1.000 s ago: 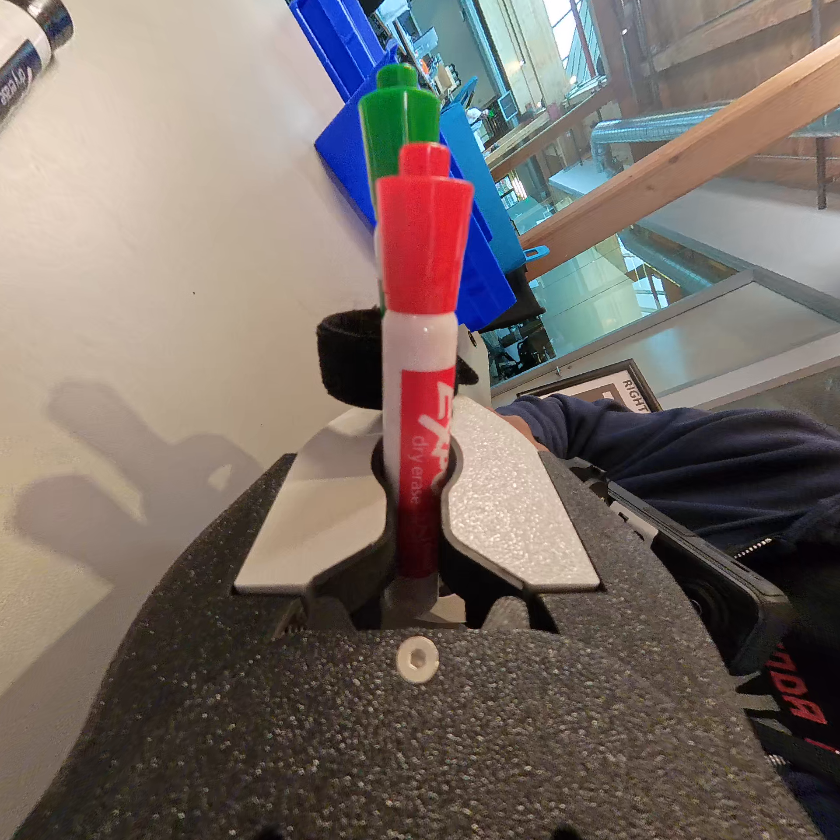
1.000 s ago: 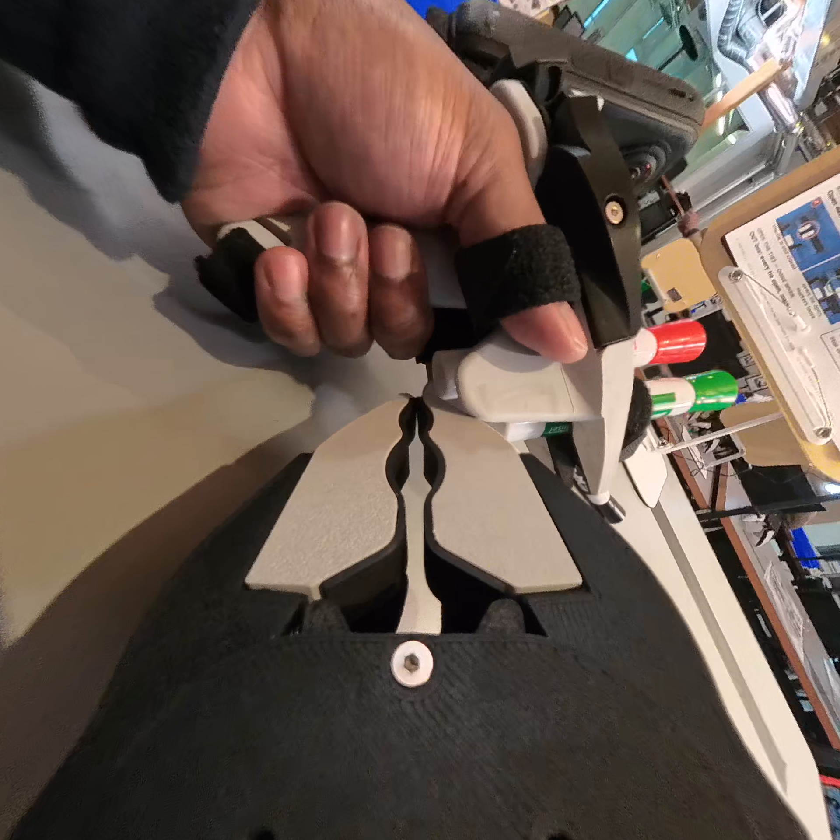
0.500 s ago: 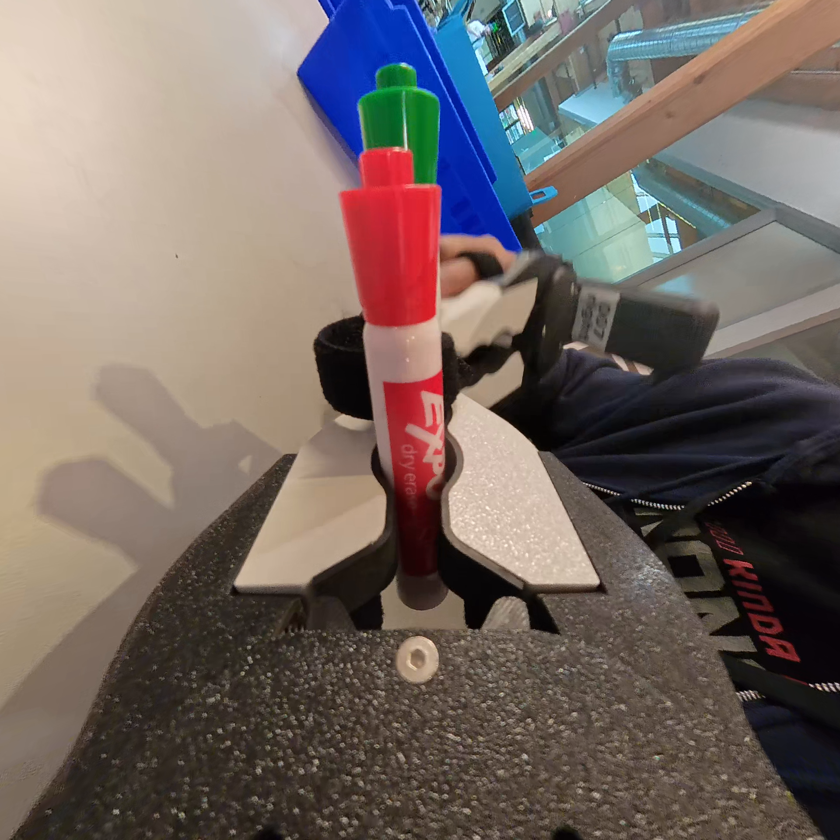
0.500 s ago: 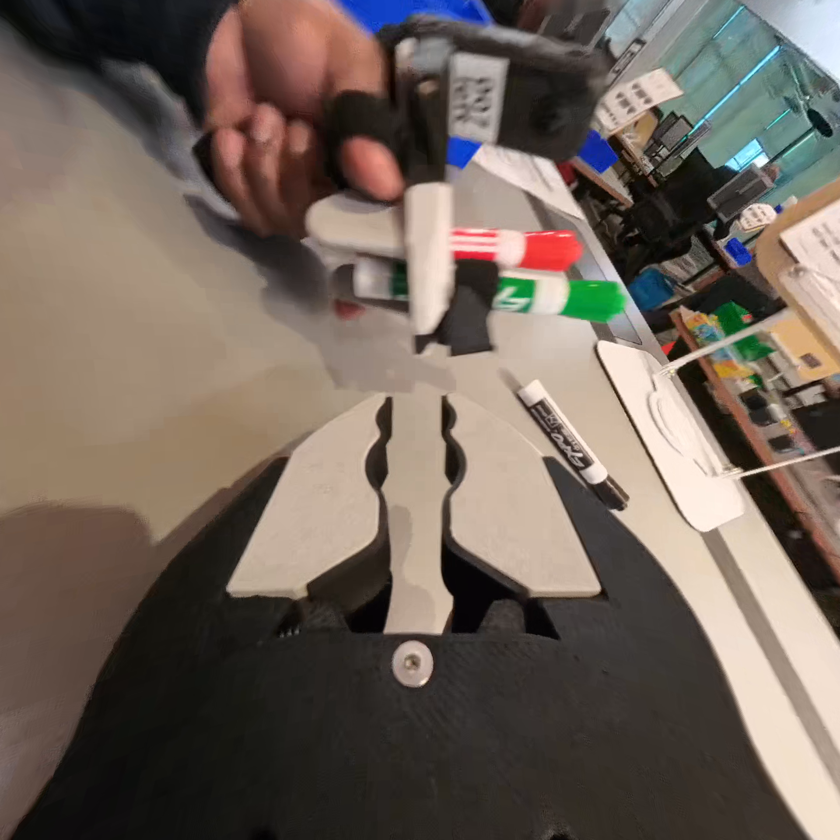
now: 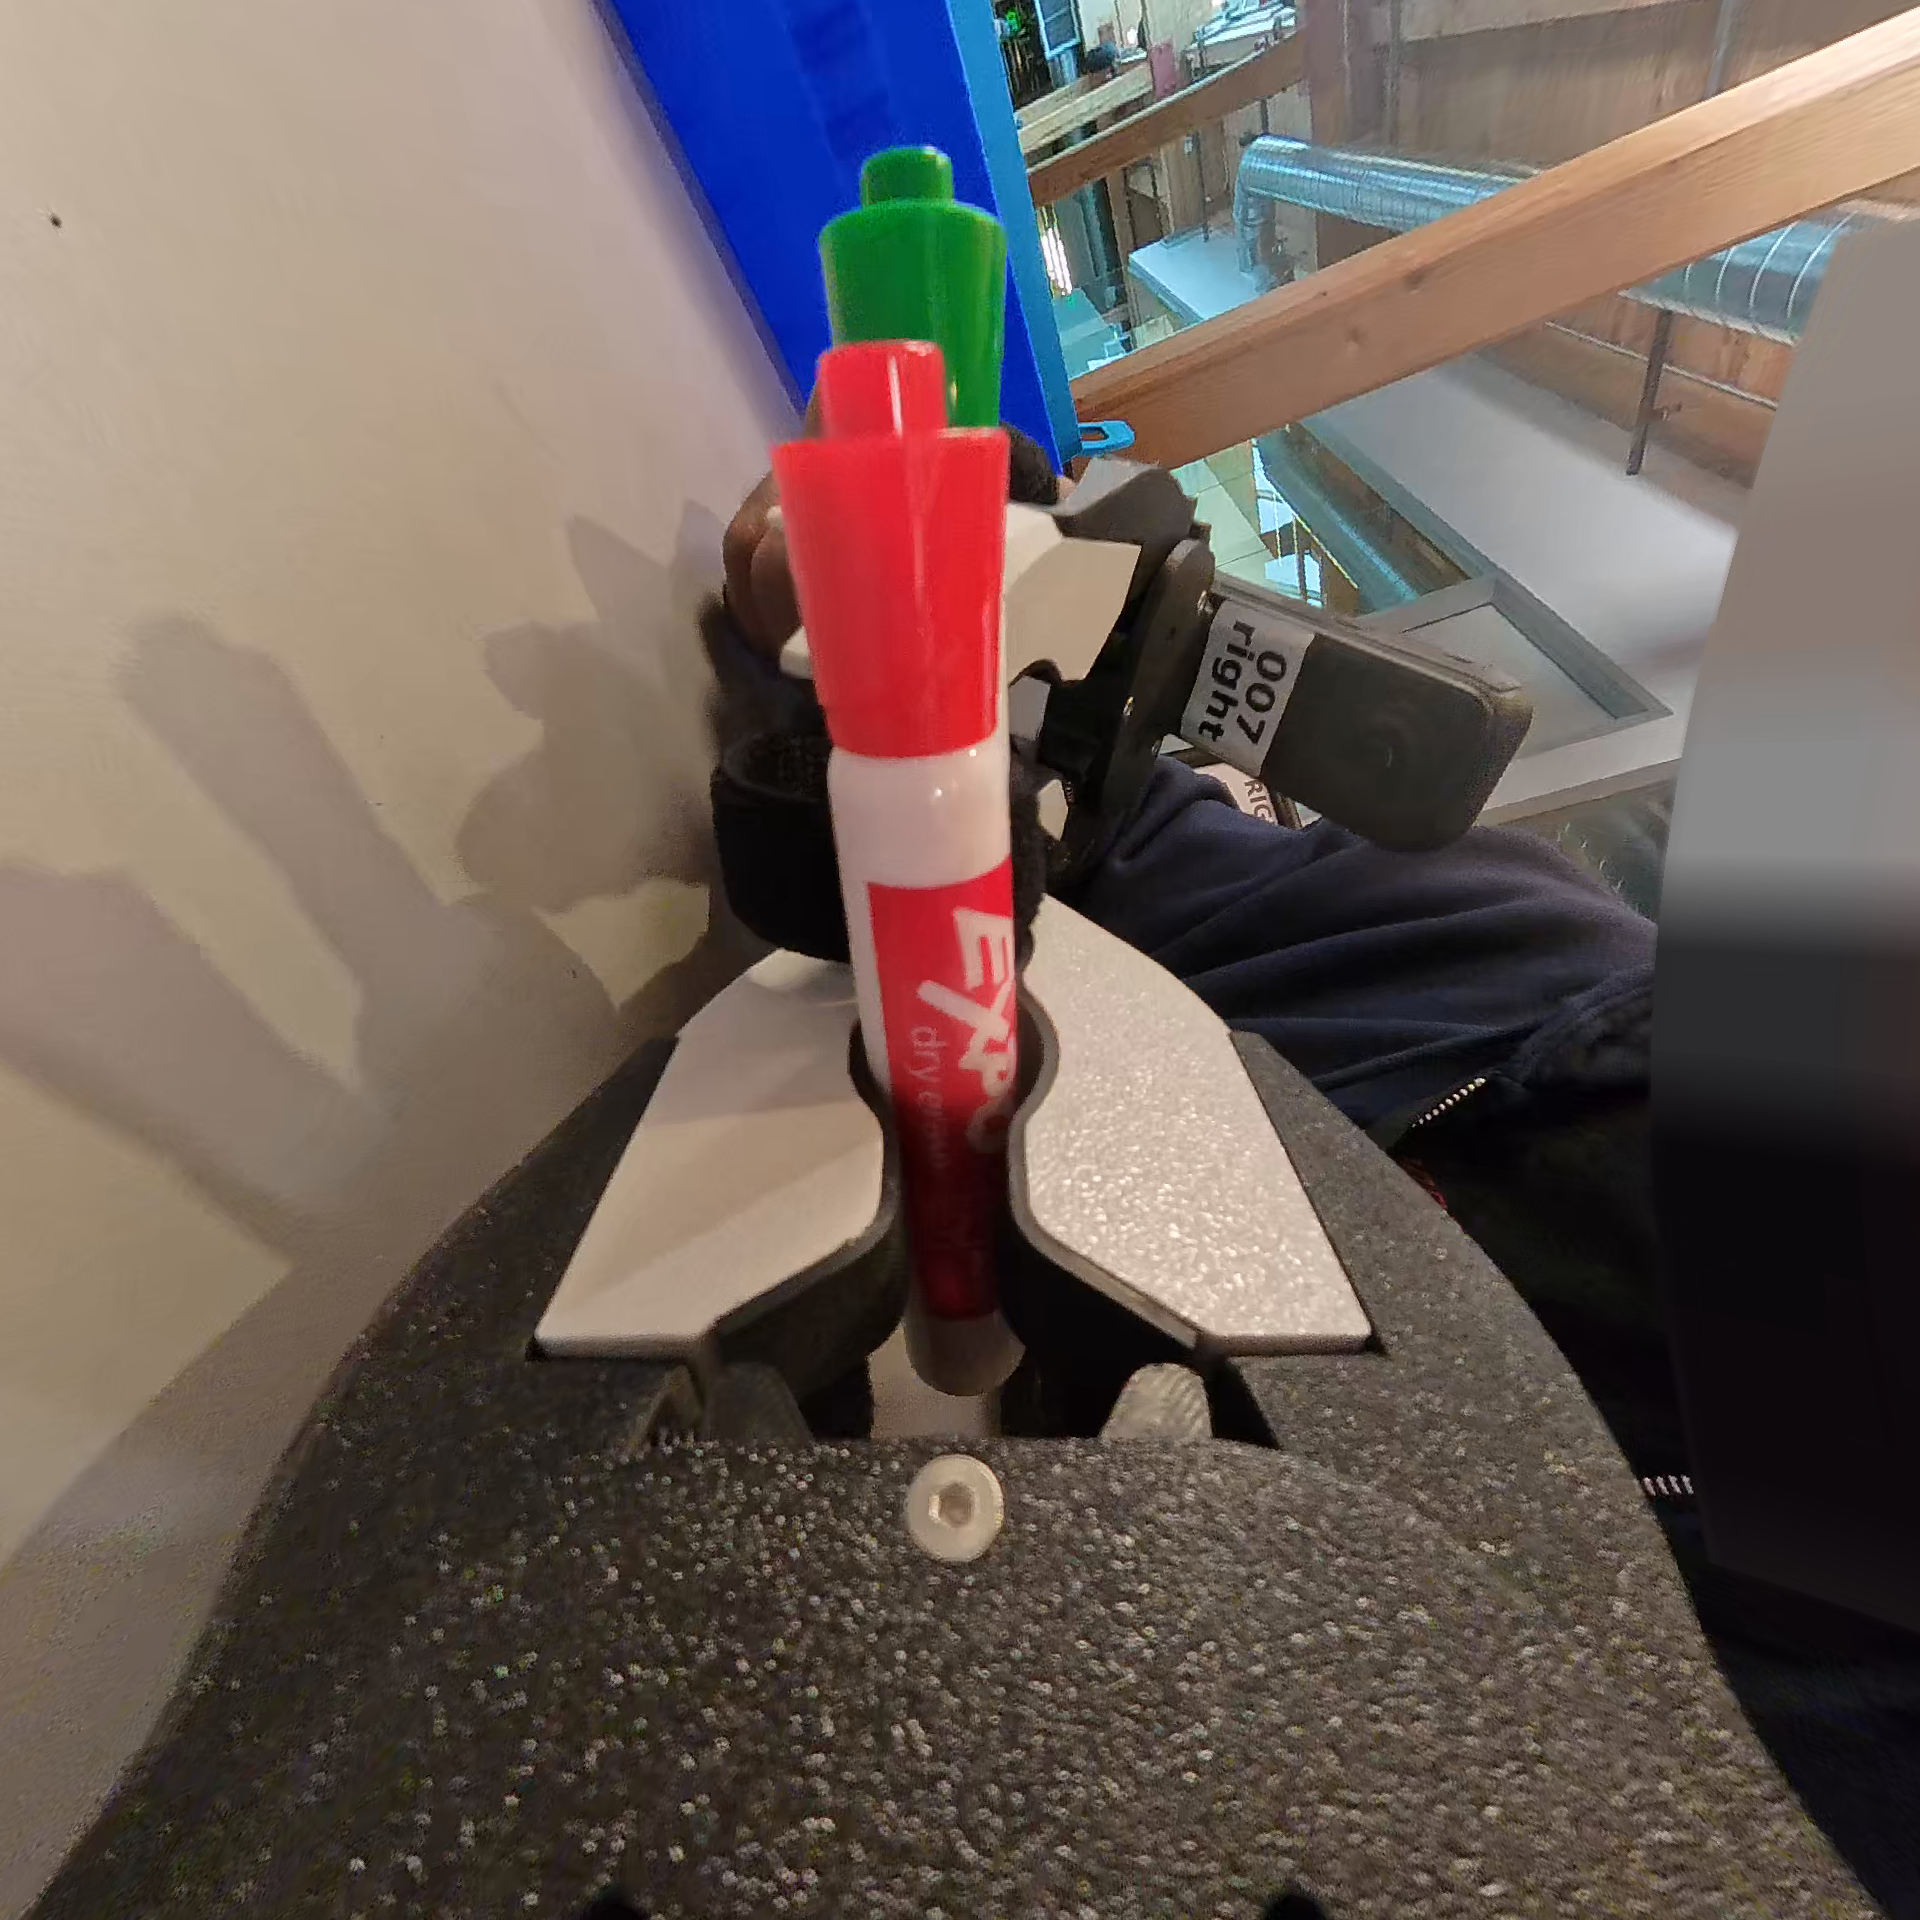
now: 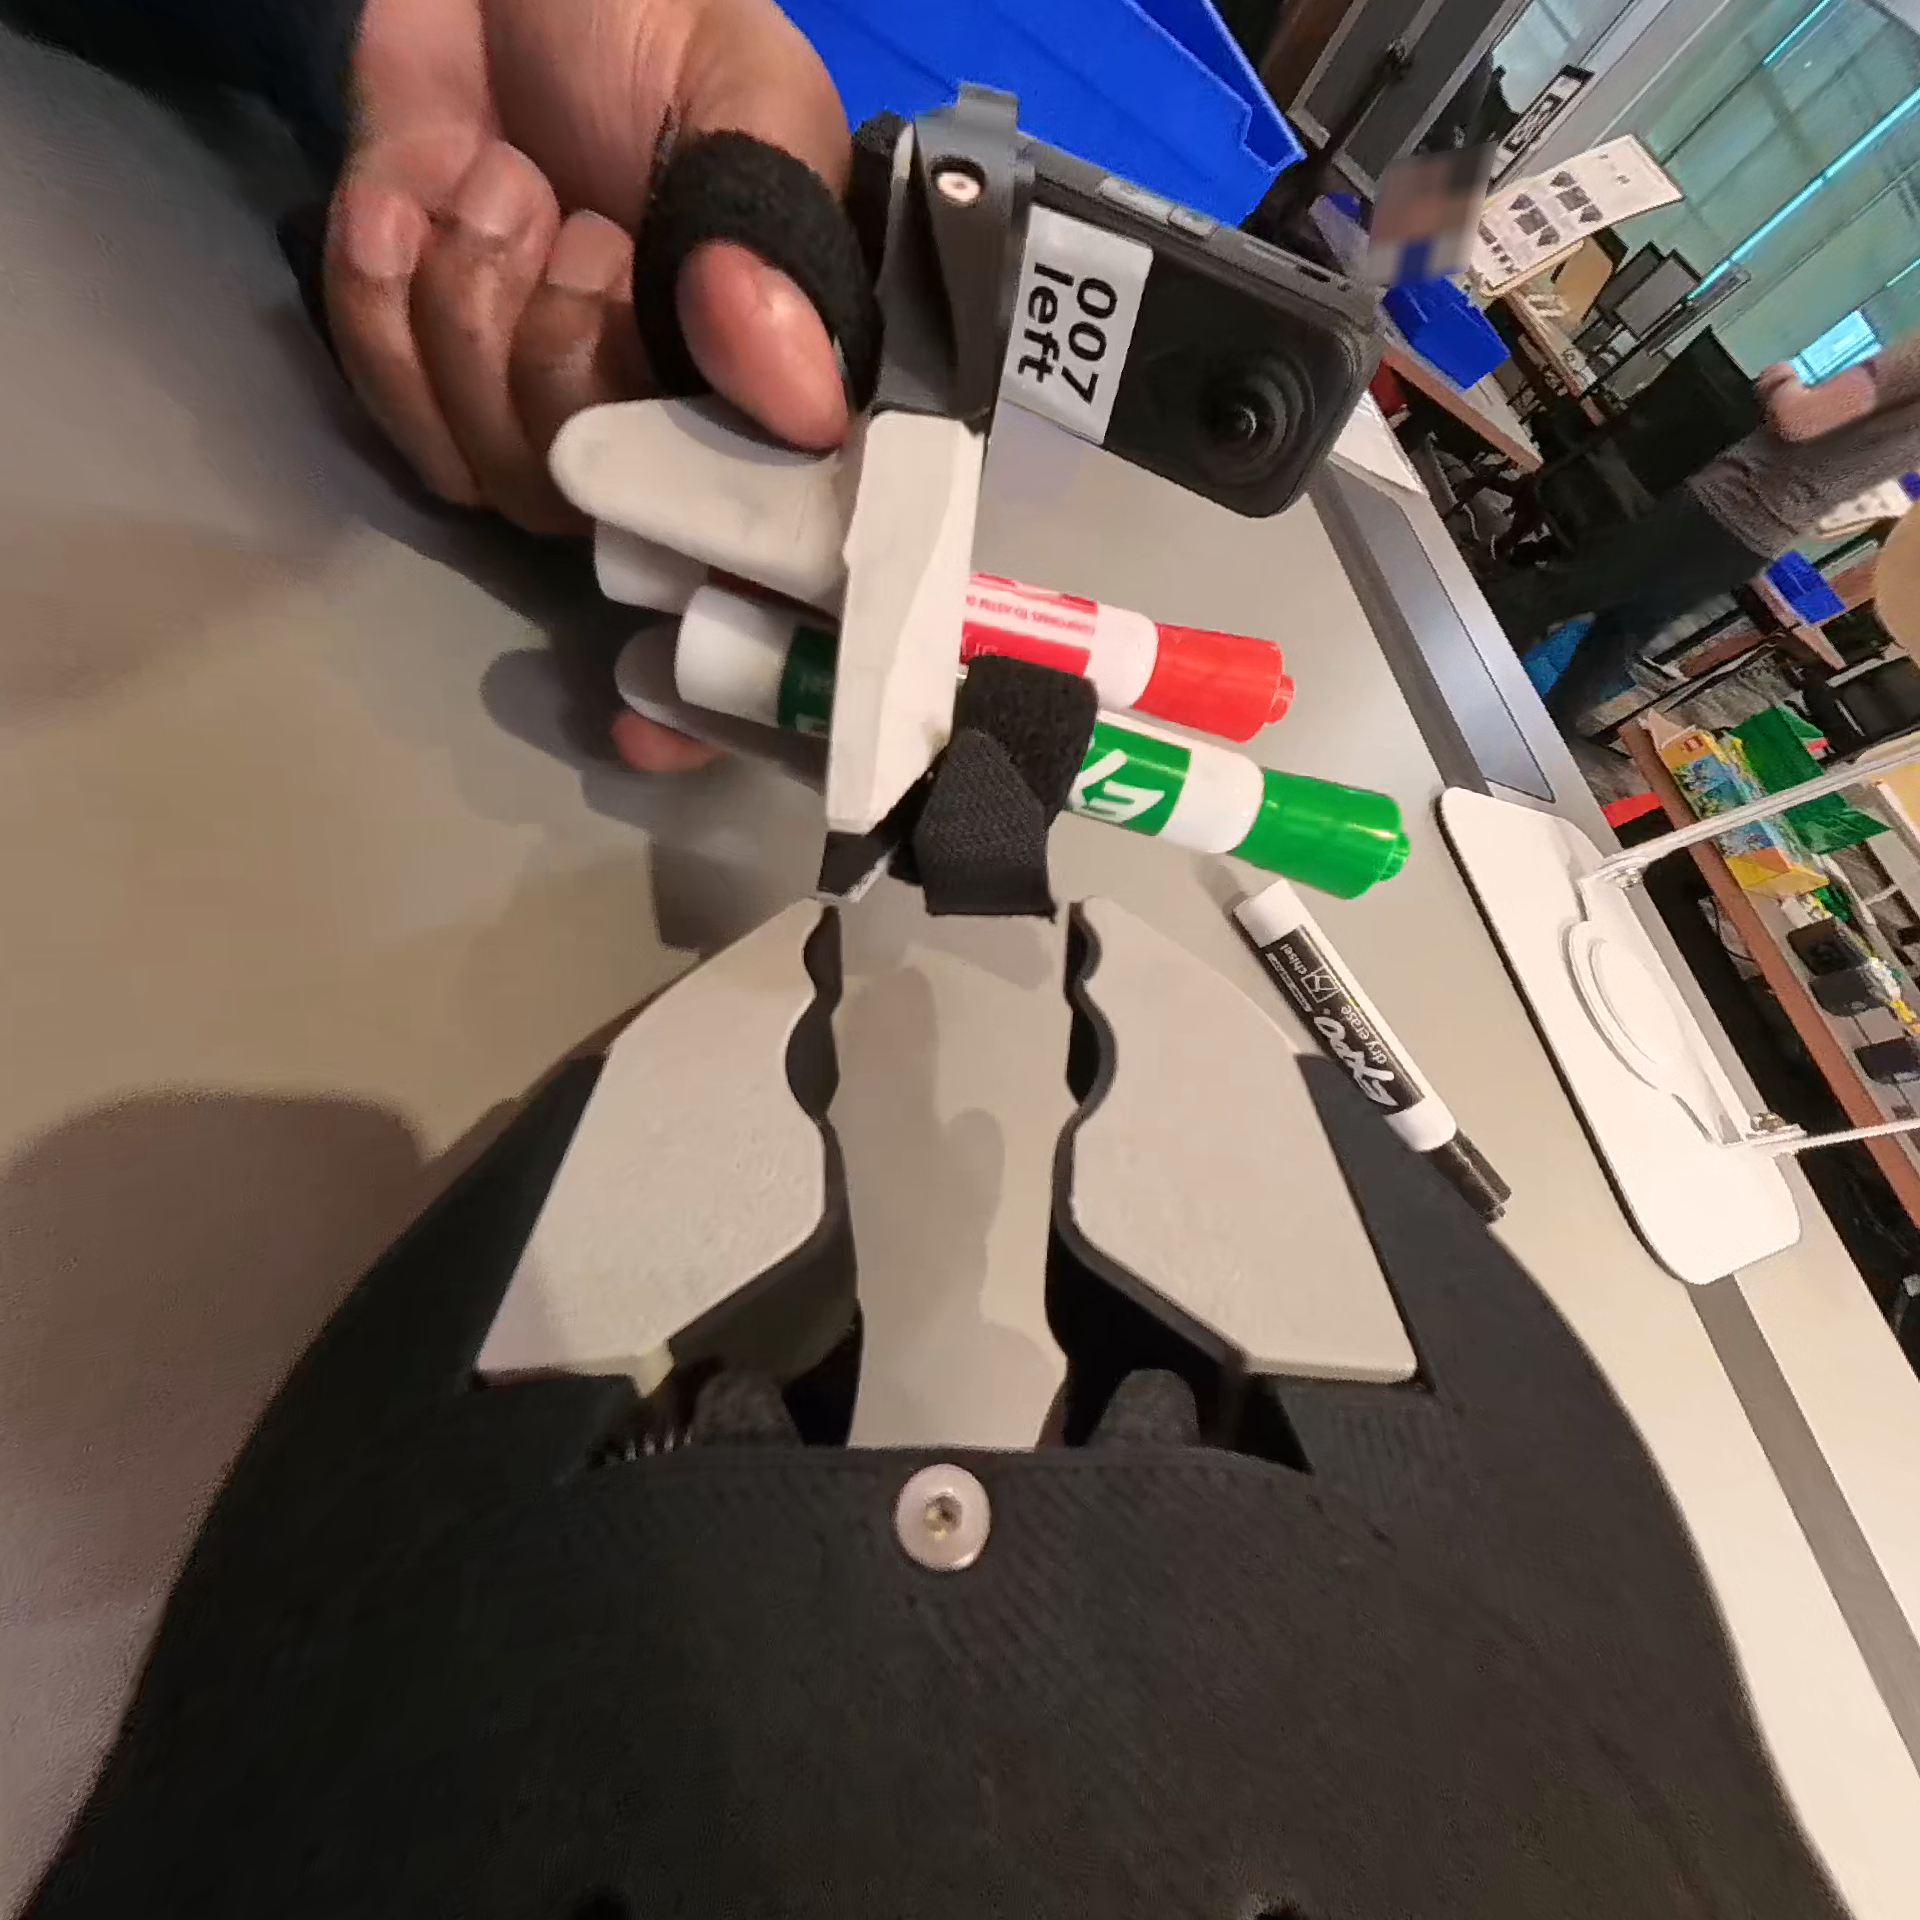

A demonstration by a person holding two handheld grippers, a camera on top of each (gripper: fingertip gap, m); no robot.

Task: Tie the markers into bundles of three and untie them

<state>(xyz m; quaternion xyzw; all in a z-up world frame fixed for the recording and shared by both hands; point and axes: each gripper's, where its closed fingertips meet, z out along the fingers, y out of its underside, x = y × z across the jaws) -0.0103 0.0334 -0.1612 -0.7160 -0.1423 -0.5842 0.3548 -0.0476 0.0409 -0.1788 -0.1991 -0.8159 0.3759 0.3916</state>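
My left gripper [image 5: 935, 987] is shut on a red marker [image 5: 914, 810], held above the table. A green marker [image 5: 920, 281] lies against it. A black hook-and-loop strap [image 5: 769, 862] wraps both, just past my fingertips. In the right wrist view the left gripper [image 6: 904, 644] holds the red marker [image 6: 1164, 655] and the green marker [image 6: 1247, 810] level, with the strap [image 6: 997, 800] hanging a loose flap. My right gripper [image 6: 951, 920] is open and empty, its fingertips just below that flap. A black marker [image 6: 1361, 1049] lies on the table to the right.
A blue bin [image 6: 1039, 73] stands at the back of the grey table [image 6: 208, 831] and shows in the left wrist view [image 5: 831, 125]. A white stand base [image 6: 1621, 1039] with a clear holder sits at the table's right edge. The right gripper [image 5: 1101, 582] and a sleeve [image 5: 1403, 956] show beyond the markers. Less than 4 cm separates the two grippers' tips.
My right gripper went from shut to open and pulled back from the left hand to sit under the strap. The left gripper kept its hold and turned the markers level.
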